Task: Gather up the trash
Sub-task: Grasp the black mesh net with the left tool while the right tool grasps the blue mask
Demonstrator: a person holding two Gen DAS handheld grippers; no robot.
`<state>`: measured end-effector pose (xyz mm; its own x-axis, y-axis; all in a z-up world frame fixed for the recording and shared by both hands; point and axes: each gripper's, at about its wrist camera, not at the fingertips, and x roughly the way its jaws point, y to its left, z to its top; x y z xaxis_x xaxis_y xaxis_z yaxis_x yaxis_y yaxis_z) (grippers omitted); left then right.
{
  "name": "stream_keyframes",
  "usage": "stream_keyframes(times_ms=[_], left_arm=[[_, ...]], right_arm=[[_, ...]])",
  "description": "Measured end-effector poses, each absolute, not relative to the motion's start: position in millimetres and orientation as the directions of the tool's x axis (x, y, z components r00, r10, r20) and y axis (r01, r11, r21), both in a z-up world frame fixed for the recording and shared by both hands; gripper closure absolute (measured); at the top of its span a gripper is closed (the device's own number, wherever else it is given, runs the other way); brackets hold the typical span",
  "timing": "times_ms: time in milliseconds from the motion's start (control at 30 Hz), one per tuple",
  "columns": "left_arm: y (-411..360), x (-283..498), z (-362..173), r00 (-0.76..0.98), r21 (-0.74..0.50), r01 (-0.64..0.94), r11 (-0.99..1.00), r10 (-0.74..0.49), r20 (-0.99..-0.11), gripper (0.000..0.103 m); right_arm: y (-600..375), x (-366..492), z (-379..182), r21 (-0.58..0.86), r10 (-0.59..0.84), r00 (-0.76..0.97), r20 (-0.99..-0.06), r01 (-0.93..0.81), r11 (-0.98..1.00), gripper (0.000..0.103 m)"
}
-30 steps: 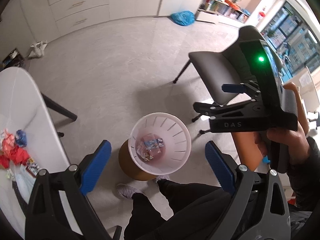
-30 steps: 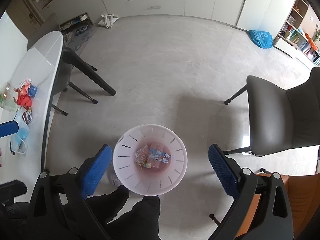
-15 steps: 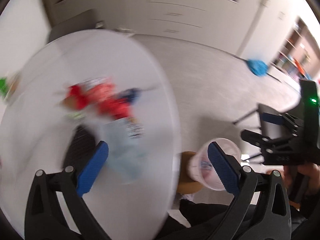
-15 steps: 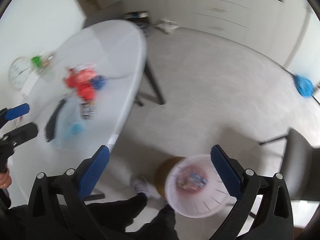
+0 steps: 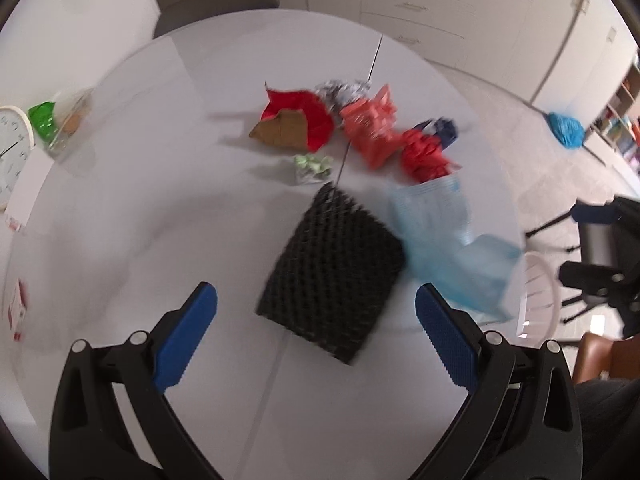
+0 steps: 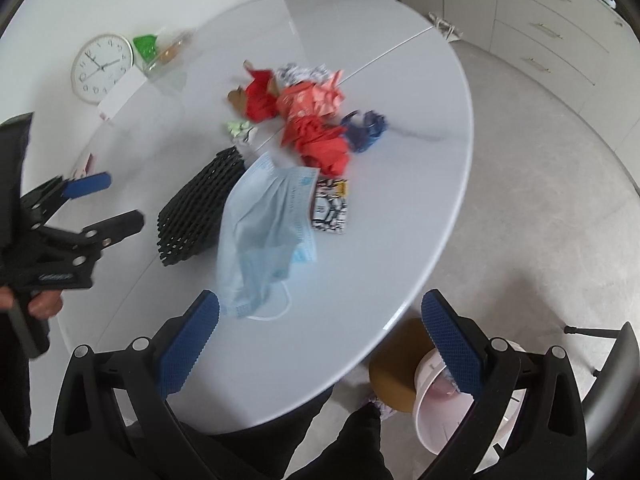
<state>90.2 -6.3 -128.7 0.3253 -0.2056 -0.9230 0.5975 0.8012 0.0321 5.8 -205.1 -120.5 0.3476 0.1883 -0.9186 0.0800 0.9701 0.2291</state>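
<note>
Our left tongs (image 5: 316, 334) and right tongs (image 6: 320, 338) gape wide, empty; grabbing the mask (image 6: 268, 236) at centre frame may snag the mesh sleeve (image 6: 196, 212) it overlaps.

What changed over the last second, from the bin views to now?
Both grippers swung from above the white bin on the floor to over the white table. The left gripper now hangs over the black mesh pad, the right gripper near the blue face mask. Both stay open and empty; the left's jaws have just widened slightly. The table trash looks untouched.
</note>
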Motion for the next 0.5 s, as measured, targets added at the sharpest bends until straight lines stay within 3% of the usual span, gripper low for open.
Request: stream_keyframes(times_ms=[233, 367, 500], left_arm=[[2.9, 132.7, -179.0, 0.198, -0.066, 0.647, 0.760, -0.252, -0.947, 0.008], [-3.0, 143.9, -202.1, 0.159, -0.063, 0.648, 0.759, -0.216, -0.963, 0.011], [-8.2, 139.5, -213.0, 0.120, -0.088, 0.644, 0.760, -0.215, -0.969, 0.022]], right_arm=[[-188.0, 19.4, -132.7, 0.242, 0.203, 0.305, -0.930, 0.094, 0.966, 0.003], [-184.8, 24.3, -138.8, 0.261, 0.219, 0.290, -0.932, 0.115, 0.958, 0.003], [-182.5, 27.3, -143.4, 0.293, 0.248, 0.285, -0.926, 0.129, 0.947, 0.003]])
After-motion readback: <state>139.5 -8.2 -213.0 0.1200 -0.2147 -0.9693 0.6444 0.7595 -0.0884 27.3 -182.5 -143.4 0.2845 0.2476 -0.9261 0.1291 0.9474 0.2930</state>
